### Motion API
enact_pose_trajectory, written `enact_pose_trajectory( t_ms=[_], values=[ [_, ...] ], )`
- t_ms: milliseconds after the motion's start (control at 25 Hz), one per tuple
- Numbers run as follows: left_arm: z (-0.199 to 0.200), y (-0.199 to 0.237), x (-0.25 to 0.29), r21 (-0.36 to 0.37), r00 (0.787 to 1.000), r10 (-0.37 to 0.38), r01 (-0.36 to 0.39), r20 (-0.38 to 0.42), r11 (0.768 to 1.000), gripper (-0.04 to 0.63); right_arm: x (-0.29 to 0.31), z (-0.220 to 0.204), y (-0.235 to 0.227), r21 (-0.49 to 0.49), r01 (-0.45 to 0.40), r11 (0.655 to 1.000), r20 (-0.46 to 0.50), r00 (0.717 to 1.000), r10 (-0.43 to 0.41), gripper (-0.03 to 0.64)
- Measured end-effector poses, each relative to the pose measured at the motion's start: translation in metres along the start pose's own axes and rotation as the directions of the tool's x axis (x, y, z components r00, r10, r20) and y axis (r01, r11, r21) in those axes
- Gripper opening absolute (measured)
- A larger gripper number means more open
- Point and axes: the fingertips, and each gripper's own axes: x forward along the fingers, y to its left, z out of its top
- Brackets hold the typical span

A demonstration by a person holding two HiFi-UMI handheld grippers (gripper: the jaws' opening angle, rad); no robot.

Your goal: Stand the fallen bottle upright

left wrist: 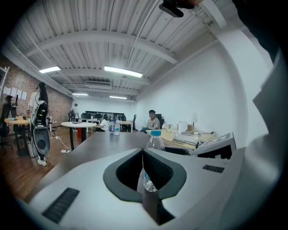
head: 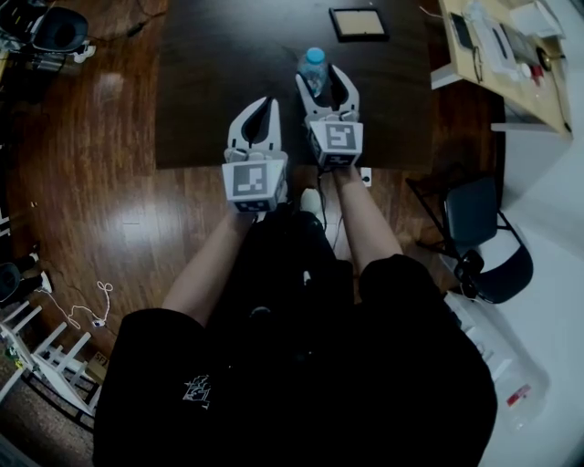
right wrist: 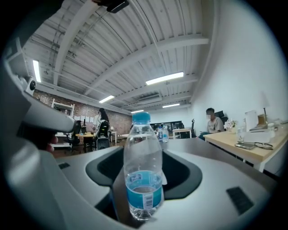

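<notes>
A clear water bottle point(head: 314, 71) with a blue cap and blue label stands upright on the dark table point(head: 210, 91). My right gripper point(head: 321, 75) is shut on it, and its jaws hold the lower half from both sides. In the right gripper view the bottle point(right wrist: 143, 170) fills the middle, straight up between the jaws. My left gripper point(head: 263, 102) is shut and holds nothing, a little to the left of the bottle and nearer to me. Past its closed tips point(left wrist: 142, 150), the left gripper view shows the bottle point(left wrist: 155, 141).
A black-framed tablet point(head: 359, 23) lies further back on the table. A light wooden desk point(head: 511, 64) with clutter stands at the right. A dark chair point(head: 479, 228) is on the wooden floor beside me. Seated people and other tables are far off.
</notes>
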Motion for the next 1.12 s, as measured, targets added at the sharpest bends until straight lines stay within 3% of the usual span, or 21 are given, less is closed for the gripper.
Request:
enact_pose_trajectory(
  t_ms=[520, 800, 1120],
  values=[
    [0.010, -0.021, -0.013, 0.008, 0.999, -0.031, 0.031, 0.024, 1.000, 0.005, -0.023, -0.002, 0.002, -0.020, -0.032, 0.999, -0.038, 0.999, 0.031, 0.310],
    [0.026, -0.033, -0.026, -0.005, 0.997, -0.061, 0.061, 0.049, 0.998, 0.005, -0.059, 0.035, 0.011, -0.027, -0.068, 0.997, 0.006, 0.998, 0.069, 0.304],
    [0.039, -0.055, -0.038, 0.017, 0.995, -0.059, 0.058, 0.077, 0.998, 0.005, -0.113, 0.065, 0.023, 0.025, -0.078, 0.997, -0.004, 0.997, 0.078, 0.119]
  ],
)
